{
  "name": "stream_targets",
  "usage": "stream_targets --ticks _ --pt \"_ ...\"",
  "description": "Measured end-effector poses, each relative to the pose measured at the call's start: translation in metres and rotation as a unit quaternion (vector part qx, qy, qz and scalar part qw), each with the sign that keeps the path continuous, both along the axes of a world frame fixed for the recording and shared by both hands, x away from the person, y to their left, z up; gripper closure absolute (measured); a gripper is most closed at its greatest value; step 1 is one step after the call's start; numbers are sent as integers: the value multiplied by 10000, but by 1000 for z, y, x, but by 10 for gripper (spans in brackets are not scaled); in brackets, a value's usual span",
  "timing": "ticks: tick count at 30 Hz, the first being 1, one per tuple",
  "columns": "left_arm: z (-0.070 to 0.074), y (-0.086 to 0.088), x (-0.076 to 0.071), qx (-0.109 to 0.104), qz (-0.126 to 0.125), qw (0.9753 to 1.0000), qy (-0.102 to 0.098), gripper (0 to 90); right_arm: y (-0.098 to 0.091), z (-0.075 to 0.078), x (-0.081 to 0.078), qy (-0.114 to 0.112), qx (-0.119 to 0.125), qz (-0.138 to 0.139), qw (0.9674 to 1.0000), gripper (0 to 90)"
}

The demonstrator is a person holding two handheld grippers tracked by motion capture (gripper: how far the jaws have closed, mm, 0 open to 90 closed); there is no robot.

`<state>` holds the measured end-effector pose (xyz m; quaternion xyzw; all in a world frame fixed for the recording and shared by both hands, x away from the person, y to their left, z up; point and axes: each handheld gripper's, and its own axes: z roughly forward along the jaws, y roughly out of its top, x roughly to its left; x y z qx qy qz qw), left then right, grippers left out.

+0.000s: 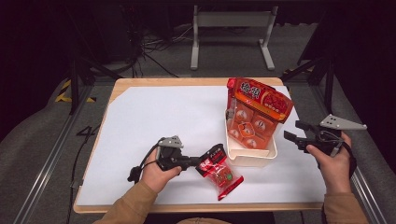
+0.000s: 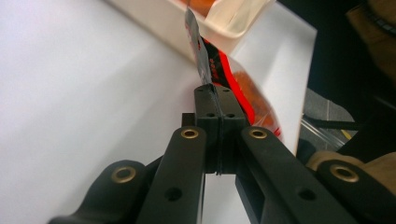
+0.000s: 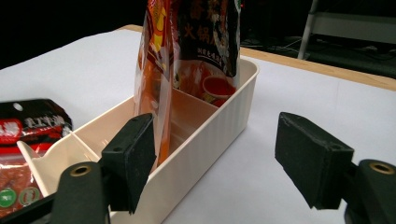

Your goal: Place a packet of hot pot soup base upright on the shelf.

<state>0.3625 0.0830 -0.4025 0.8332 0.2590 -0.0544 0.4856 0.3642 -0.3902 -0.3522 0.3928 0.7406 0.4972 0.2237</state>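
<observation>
Red crinkly film snack pouch, light, limp and slippery, pinched at its flat top seal by closed left hand-held gripper, sagging beyond; right hand-held gripper open, empty.

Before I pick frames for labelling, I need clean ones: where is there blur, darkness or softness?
High view: room dark, white table sheet evenly lit. Left gripper view: the red snack packet and cream plastic bin are soft, the left gripper sharp. Right gripper view: the tall orange pouch reads clearly, the near black pads are slightly soft.
</observation>
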Motion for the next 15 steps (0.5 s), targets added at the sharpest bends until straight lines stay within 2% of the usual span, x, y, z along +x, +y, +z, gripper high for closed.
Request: stream_targets --ticks 4,6,9,10,15 --pt "17 5 -3 -93 -107 9994 -317 900 0 0 0 14 8 -6 10000 293" --pt "23 6 -5 -83 -197 9989 -410 900 -1 0 0 11 14 -20 10000 293" --pt "36 10 -8 -28 -260 9971 -713 900 -2 0 0 12 35 -24 10000 293" --pt "36 10 -8 -28 -260 9971 -713 900 -2 0 0 12 35 -24 10000 293" --pt "52 14 -10 -2 -313 9948 -971 900 -3 -1 0 30 38 -39 10000 293"
